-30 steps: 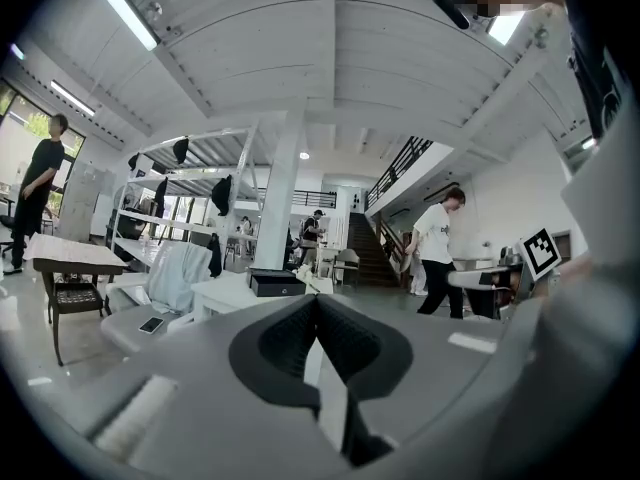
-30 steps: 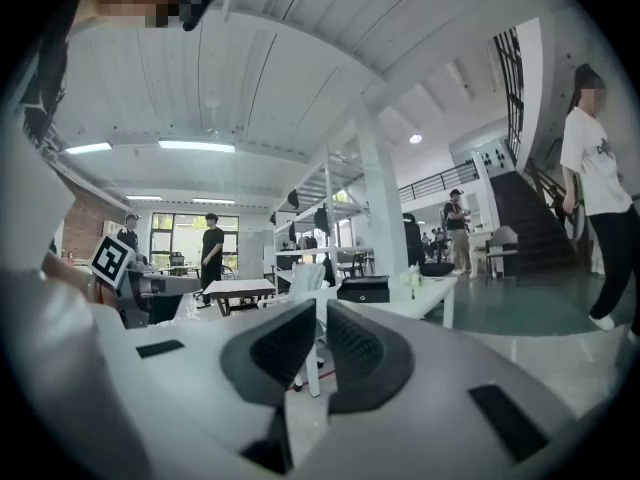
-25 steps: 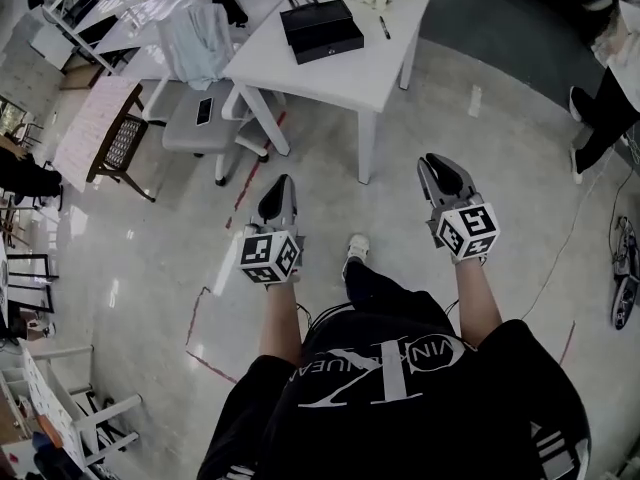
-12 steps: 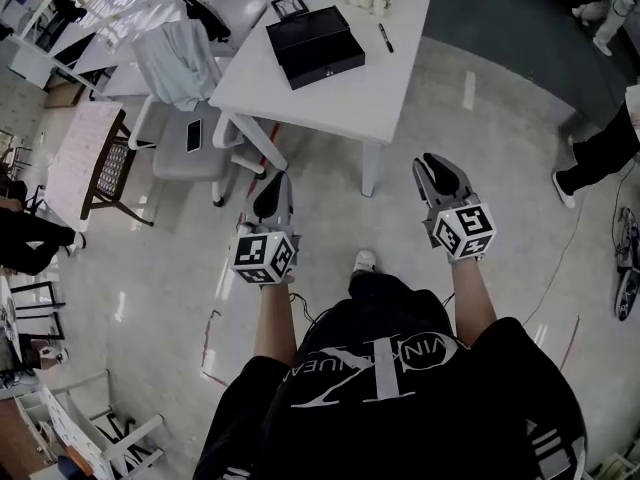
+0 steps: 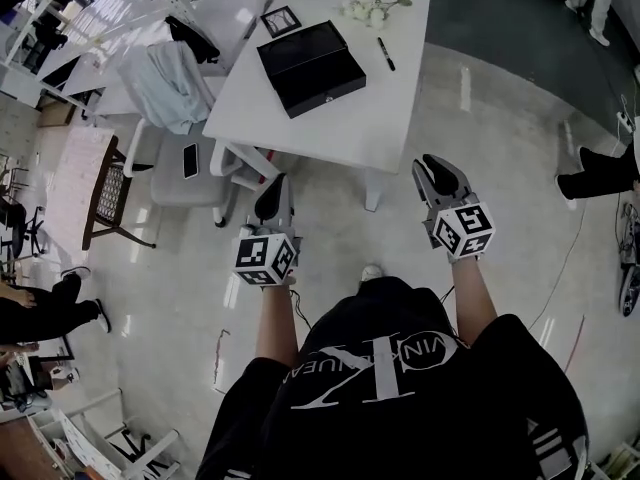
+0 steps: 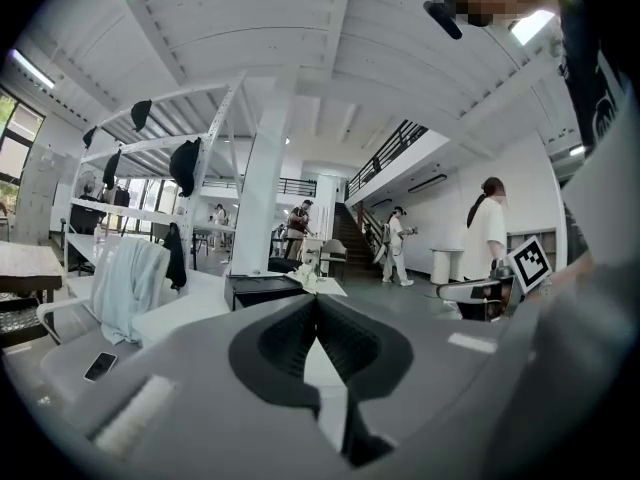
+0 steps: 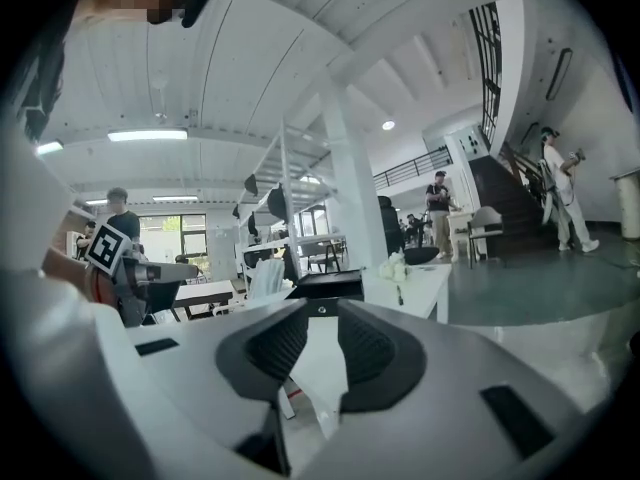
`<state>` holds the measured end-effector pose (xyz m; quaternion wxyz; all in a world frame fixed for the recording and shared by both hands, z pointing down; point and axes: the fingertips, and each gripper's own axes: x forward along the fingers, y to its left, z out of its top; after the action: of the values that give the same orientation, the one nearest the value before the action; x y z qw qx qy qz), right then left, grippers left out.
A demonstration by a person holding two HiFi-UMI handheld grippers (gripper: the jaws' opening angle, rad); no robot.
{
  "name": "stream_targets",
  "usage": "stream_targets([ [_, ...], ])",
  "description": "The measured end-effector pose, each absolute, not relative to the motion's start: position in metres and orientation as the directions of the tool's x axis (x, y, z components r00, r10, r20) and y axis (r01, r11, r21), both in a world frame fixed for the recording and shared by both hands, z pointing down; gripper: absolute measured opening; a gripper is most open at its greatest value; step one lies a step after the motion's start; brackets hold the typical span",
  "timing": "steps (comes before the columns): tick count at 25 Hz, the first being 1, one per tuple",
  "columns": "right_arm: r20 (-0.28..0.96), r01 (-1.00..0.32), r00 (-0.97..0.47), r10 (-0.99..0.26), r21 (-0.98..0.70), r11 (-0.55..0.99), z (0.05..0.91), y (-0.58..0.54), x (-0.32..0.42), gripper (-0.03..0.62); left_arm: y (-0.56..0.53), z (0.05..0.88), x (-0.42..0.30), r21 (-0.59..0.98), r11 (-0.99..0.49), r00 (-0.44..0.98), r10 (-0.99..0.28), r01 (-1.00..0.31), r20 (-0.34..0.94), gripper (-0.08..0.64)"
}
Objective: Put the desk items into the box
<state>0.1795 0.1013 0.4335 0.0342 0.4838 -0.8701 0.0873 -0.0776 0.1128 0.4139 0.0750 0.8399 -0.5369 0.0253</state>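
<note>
The white table (image 5: 370,118) sits closer now; left gripper (image 5: 274,183) pinched empty, right gripper (image 5: 435,166) slightly parted, empty; hasty reaching could scatter the pen (image 5: 385,53).

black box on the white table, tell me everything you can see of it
The black box is flat and rectangular, dark all over, with a small pale dot, perhaps a latch, on the long side facing the person. Whether its top is a lid or an open inside cannot be told. It lies flat on the white table, askew to the table's edges. Only the table touches it; the small black frame and the pen lie apart from it.
</note>
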Motion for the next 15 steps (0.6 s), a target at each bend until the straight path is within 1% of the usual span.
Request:
stream_targets([
  [7,0.157,-0.838,-0.545,-0.824,-0.136,0.529,0.435,0.073,0.165,0.054,0.081,0.412,-0.079,0.102,-0.429,0.439,-0.891,-0.897,0.115,0.009],
  [15,0.169,-0.873,-0.486,-0.857,-0.147,0.466,0.444,0.035,0.161,0.054,0.019,0.41,-0.09,0.095,-0.49,0.497,-0.864,-0.867,0.078,0.009],
])
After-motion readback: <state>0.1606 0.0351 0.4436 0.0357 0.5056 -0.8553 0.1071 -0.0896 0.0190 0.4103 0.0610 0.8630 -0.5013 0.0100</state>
